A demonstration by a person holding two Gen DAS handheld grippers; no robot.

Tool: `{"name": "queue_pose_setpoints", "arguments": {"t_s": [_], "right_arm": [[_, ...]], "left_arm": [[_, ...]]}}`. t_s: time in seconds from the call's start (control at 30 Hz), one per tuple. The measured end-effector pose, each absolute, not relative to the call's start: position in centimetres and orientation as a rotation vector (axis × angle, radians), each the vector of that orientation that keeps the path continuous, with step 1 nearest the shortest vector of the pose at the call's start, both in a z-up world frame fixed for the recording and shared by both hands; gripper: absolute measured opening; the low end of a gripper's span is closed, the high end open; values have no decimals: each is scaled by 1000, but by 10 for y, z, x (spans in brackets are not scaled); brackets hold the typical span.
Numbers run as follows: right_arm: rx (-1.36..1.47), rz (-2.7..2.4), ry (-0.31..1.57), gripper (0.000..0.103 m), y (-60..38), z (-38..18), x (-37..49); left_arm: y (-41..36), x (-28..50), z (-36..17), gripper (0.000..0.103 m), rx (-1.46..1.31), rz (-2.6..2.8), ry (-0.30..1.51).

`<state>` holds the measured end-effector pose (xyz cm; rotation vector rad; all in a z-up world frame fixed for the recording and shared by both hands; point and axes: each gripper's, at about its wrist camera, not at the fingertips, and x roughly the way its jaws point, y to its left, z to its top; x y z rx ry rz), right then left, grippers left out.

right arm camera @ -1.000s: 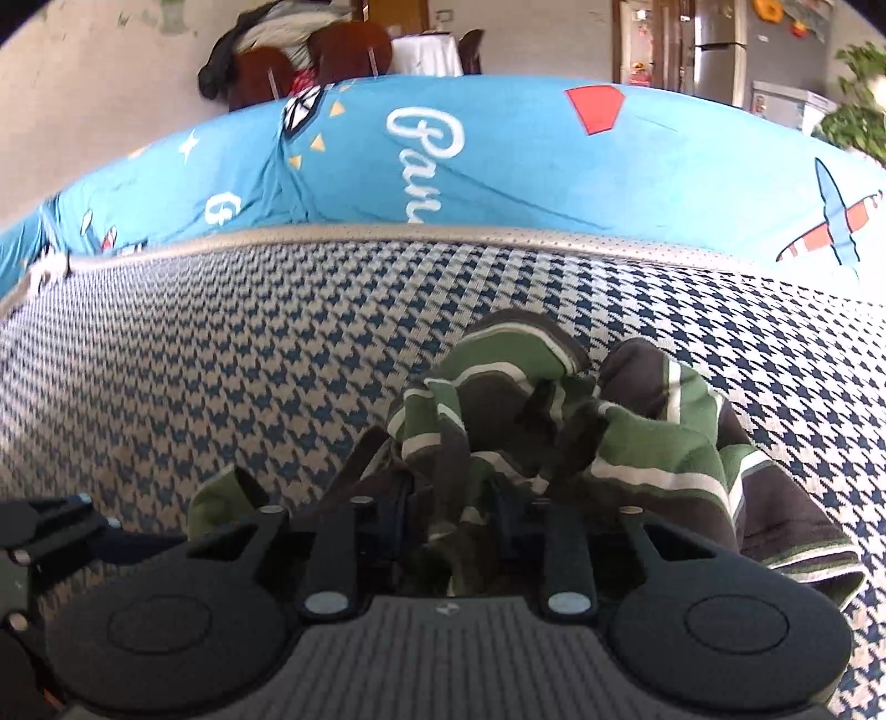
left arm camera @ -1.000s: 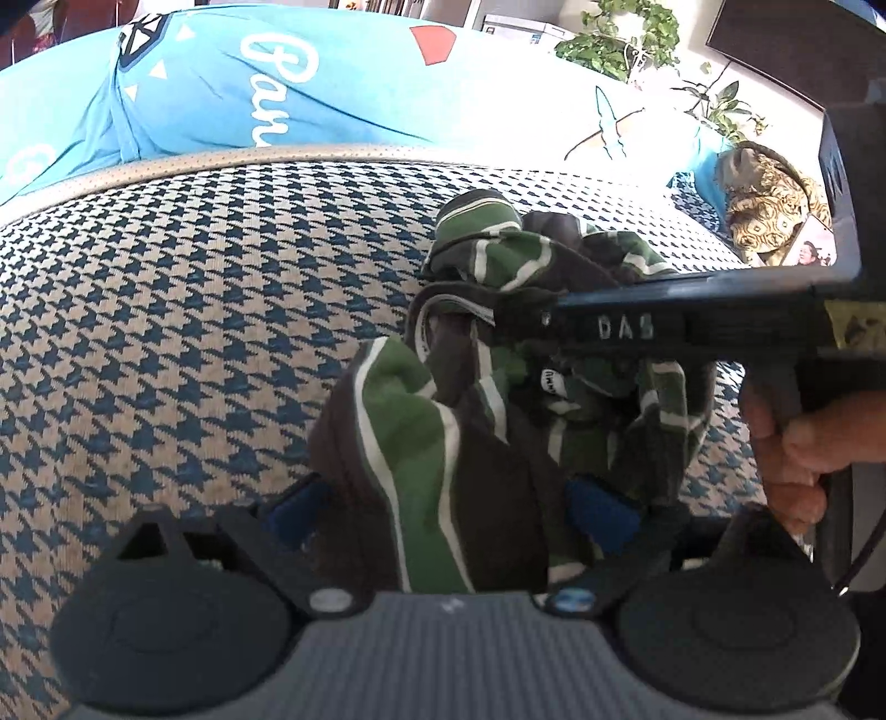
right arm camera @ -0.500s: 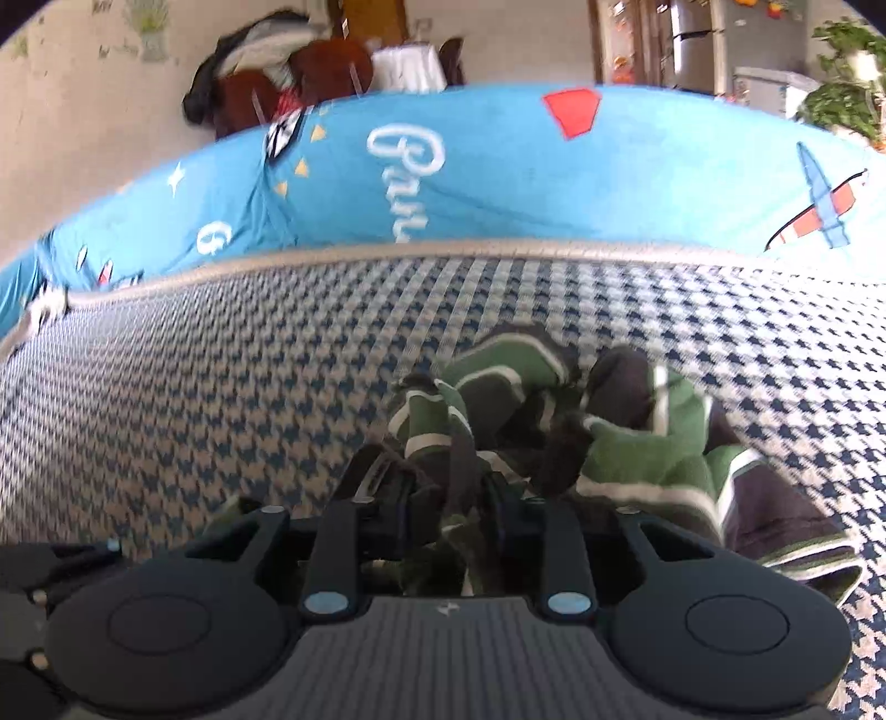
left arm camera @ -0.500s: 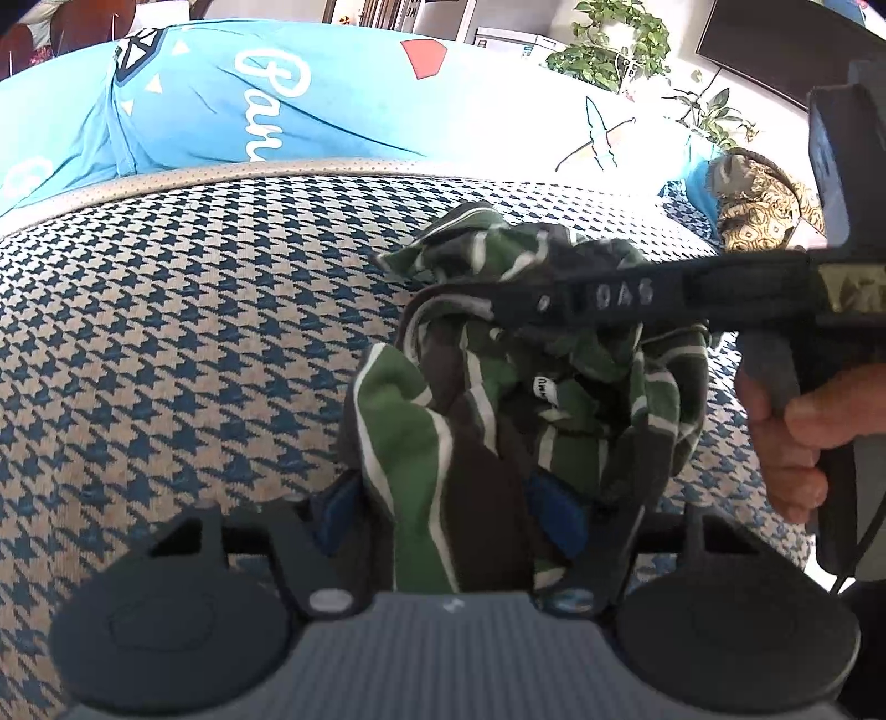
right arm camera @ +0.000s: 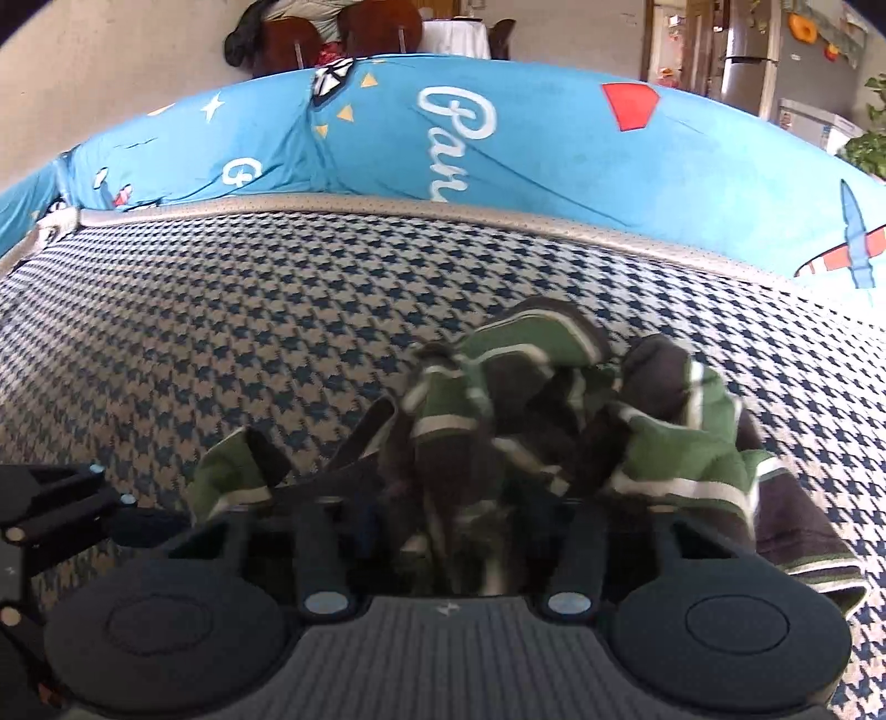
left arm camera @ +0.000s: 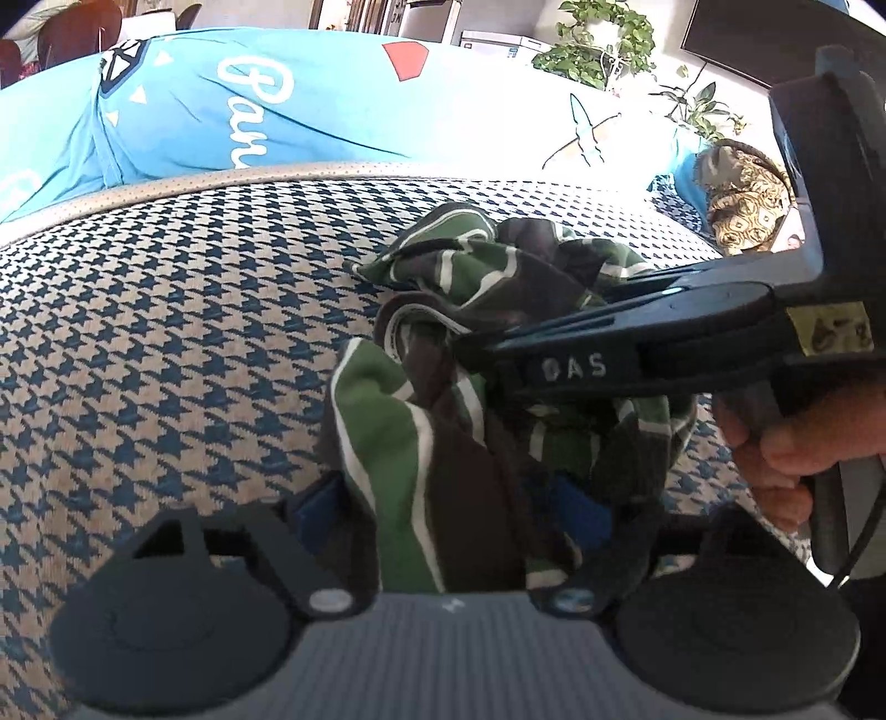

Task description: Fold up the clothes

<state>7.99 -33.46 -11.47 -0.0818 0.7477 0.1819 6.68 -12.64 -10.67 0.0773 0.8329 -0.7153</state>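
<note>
A crumpled green and brown striped garment (left arm camera: 387, 443) lies bunched on the houndstooth seat (left arm camera: 166, 360). In the left wrist view my left gripper (left arm camera: 448, 515) has a thick fold of it between its blue pads (left arm camera: 315, 509). My right gripper (left arm camera: 470, 349) reaches in from the right, held by a hand (left arm camera: 786, 459), its fingers pinched on the garment's upper edge. In the right wrist view the garment (right arm camera: 664, 443) fills the space at my right gripper (right arm camera: 448, 543) and hides its fingertips. My left gripper (right arm camera: 111, 498) shows at the left edge.
A bright blue printed cover (left arm camera: 277, 111) drapes the backrest behind the seat (right arm camera: 221, 332). A patterned cushion (left arm camera: 742, 210) sits at the far right end. Potted plants (left arm camera: 598, 50) stand beyond. Bare seat stretches to the left of the garment.
My left pads have drawn in around the fold. The right gripper has tilted and pulled the upper edge up, so the bunch sits higher and looser.
</note>
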Motion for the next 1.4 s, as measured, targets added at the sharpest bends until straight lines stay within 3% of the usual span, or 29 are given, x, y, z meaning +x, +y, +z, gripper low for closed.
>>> {"name": "queue_pose_setpoints", "arguments": {"t_s": [0.17, 0.33, 1.0, 1.4], "right_arm": [[-42, 173, 728, 25, -339, -110, 80], [101, 210, 672, 24, -351, -92, 78], [323, 412, 422, 24, -355, -30, 67], [357, 255, 359, 24, -377, -12, 61]], "left_arm": [[-125, 66, -103, 48, 76, -696, 820], [-120, 66, -96, 32, 105, -624, 769], [-82, 46, -68, 31, 165, -292, 616], [-67, 28, -39, 35, 73, -362, 674]]}}
